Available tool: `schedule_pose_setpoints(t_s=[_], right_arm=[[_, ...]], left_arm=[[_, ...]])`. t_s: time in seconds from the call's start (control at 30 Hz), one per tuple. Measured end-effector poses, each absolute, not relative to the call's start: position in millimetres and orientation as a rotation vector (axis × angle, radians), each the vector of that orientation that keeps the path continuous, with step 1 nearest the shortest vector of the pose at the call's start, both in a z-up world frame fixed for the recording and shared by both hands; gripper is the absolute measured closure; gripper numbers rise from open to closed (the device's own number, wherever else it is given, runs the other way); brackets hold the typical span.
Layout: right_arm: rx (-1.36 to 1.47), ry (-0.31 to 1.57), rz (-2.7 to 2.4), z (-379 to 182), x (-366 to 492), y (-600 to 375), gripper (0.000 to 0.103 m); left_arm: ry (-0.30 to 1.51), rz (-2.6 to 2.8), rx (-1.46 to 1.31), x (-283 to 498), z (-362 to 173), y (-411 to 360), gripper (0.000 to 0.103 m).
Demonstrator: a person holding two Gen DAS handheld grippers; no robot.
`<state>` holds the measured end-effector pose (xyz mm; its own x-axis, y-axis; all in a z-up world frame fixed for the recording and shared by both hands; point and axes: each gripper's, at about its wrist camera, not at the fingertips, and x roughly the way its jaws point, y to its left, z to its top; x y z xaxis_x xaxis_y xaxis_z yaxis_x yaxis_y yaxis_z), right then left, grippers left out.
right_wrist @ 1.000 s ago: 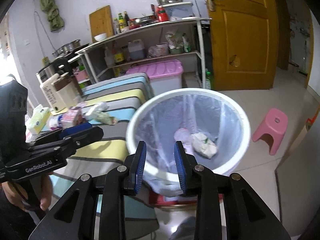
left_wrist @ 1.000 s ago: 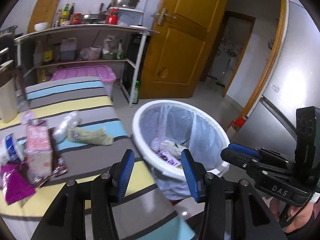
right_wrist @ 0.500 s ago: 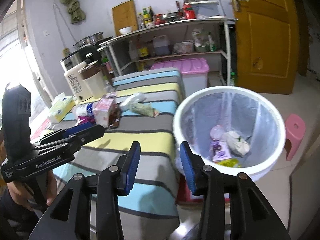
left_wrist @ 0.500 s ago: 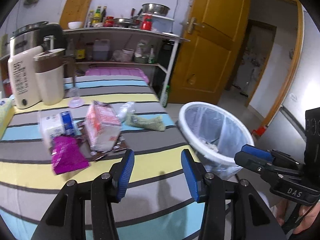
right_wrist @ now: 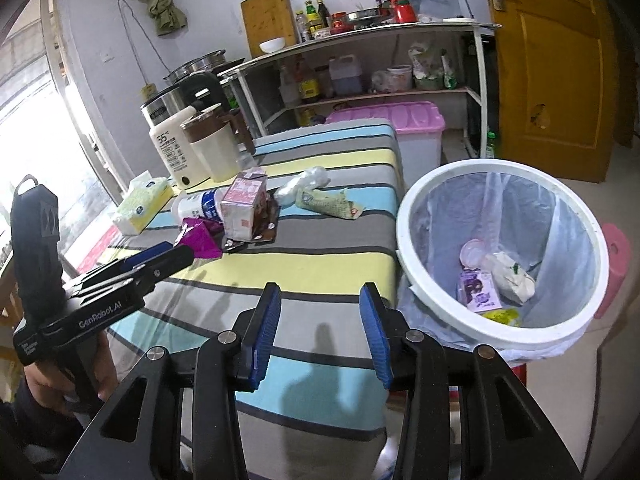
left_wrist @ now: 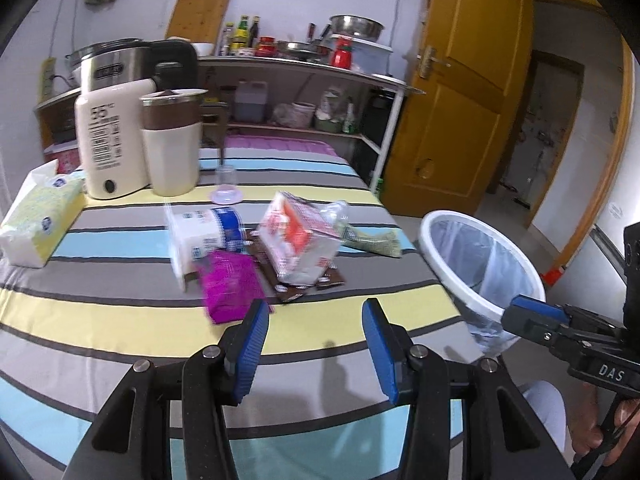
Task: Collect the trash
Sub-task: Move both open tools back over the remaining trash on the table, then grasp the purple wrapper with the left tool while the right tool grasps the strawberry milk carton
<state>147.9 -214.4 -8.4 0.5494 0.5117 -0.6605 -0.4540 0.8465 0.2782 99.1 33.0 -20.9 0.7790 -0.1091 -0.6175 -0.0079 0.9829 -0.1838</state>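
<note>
risk: left claw (left_wrist: 316, 344), released and empty, nudging crumpled magenta foil wrapper (left_wrist: 232, 286) off striped cloth-covered surface (left_wrist: 120, 312), missing white plastic-lined bin (left_wrist: 480, 264).

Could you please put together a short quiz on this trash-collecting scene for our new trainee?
1. True or false: the left gripper is shut on the purple wrapper.
2. Multiple choice: the white bin stands A) on the striped table, B) beside the table's edge, C) under the shelf.
3. Fill in: lying on its side next to the pink carton is a white ____ with a blue label.

Key: 1. False, both the left and the right gripper are open and empty. 2. B. 3. bottle.
</note>
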Motion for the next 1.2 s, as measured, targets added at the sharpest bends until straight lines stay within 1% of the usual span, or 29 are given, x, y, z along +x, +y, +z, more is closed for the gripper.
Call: schedule_pose_setpoints(t_s=[0.37, 0.93, 0.97, 1.03, 1.13, 1.17, 1.2], right_arm=[[0.053, 0.821, 0.627, -8.9, 154.1, -185.1, 0.061], [0.031, 0.833, 0.643, -6.5, 175.5, -155.5, 0.061], [0.030, 0.834, 0.645, -6.2, 177.0, -152.6, 0.061], [0.033, 0.830, 0.656, -4.4, 181.4, -145.9, 0.061], [0.034, 0.824, 0.673, -2.1, 187.4, -135.9, 0.061], [0.033, 0.825, 0.675, -1.9, 190.3, -132.6, 0.061], [0.032, 0.828, 0.678, -2.1, 193.3, -128.4, 0.061]], left_arm=[[0.694, 0.049, -0.216, 110.0, -26.6, 70.8, 0.054], [0.785, 0.026, -0.348, 151.8, -54.0, 88.6, 0.054], [0.787, 0.020, -0.360, 152.6, -55.7, 89.5, 0.056], [0.793, 0.013, -0.369, 154.0, -58.4, 91.3, 0.065], [0.786, 0.002, -0.379, 152.6, -59.4, 93.1, 0.069], [0.783, -0.002, -0.378, 151.6, -59.0, 93.0, 0.074], [0.779, -0.003, -0.374, 150.2, -58.2, 92.6, 0.074]])
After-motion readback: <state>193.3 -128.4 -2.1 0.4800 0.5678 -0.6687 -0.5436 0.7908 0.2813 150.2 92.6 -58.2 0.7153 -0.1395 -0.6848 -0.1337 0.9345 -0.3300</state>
